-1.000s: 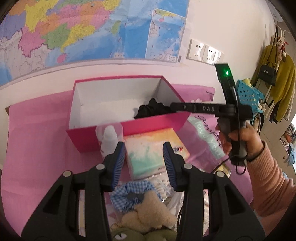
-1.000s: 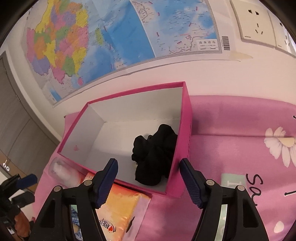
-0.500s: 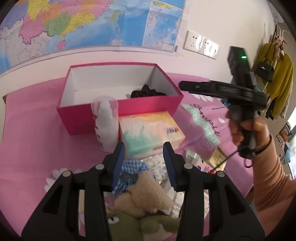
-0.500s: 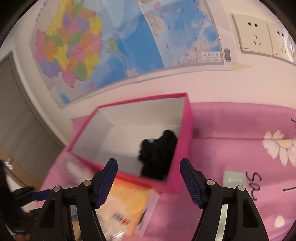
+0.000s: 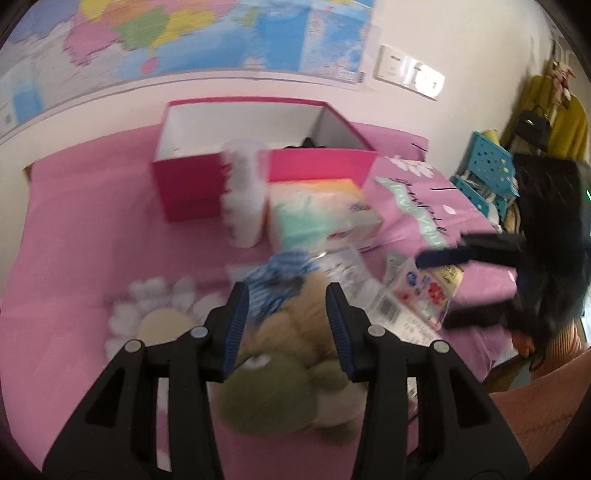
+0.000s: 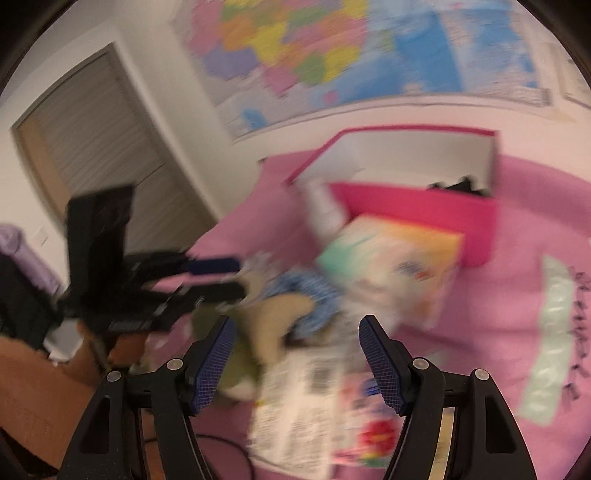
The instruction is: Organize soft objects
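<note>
Two grippers, both unclenched: left gripper (image 5: pixel 284 325) straddles plush (image 5: pixel 280 365) for pickup; right gripper (image 6: pixel 295 358) empty; box (image 5: pixel 314 162) beyond, awaiting soft items.

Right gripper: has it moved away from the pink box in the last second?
Yes. The right gripper has swung left and back from the pink box, now over the plush toy.

This is a room in a home. A pink flowered cloth (image 5: pixel 74 229) covers the table by the wall, under a large map (image 5: pixel 192 33). Clothes (image 5: pixel 565 122) and a handbag (image 5: pixel 532 123) hang in the far right corner (beside wall sockets (image 5: pixel 406 72)), and a grey door (image 6: pixel 99 147) stands to the left.
</note>
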Demonstrator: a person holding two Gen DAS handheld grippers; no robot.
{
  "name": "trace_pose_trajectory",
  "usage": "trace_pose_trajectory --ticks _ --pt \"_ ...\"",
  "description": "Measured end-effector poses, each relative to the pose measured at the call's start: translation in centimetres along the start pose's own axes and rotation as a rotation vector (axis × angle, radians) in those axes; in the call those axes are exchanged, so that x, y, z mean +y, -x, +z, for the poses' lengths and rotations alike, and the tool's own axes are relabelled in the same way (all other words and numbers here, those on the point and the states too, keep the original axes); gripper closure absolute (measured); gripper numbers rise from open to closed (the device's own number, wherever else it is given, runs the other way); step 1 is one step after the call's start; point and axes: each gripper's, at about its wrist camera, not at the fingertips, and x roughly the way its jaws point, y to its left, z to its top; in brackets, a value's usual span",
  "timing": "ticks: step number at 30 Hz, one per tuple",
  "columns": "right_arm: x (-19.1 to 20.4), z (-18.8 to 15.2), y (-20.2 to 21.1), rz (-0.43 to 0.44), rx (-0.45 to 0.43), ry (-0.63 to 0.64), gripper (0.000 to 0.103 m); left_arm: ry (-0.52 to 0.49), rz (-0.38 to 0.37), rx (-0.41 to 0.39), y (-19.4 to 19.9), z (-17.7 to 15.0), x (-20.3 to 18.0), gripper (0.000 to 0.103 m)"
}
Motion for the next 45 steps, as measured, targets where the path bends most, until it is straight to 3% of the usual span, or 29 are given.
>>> trace_pose_trajectory --ticks 4,7,12,14,27,31,45 --pt "3.3 -1.5 -2.2 0.074 0.051 0.073 0.035 0.032 0.003 0.022 0.4 -1.5 1.5 0.058" --pt "5.1 -2.8 -4.5 0.054 0.109 0.113 0.056 0.052 -0.032 0.036 0.8 -2.6 2.3 0.058" --pt "4.6 -4.1 -6.5 0.034 0.118 0.050 0.072 0.056 -0.075 0.049 1.1 -4.1 3.0 0.057" --pt "3.7 -4.0 -6.5 0.044 0.094 0.001 0.075 0.068 -0.092 0.052 1.1 -4.5 3.3 0.051" --pt "3.6 -3.9 -5.3 0.055 0.024 -0.026 0.081 0.074 -0.194 0.087 0.5 -6.0 4.1 0.045" --pt "3.8 -3.5 -4.8 0.056 0.020 -0.026 0.081 0.043 -0.177 0.073 0.5 -5.7 3.3 0.045" --pt "5.5 0.1 -0.1 0.082 -0.106 0.068 0.081 -0.011 -0.148 -0.146 6.1 -1.2 2.2 0.045"
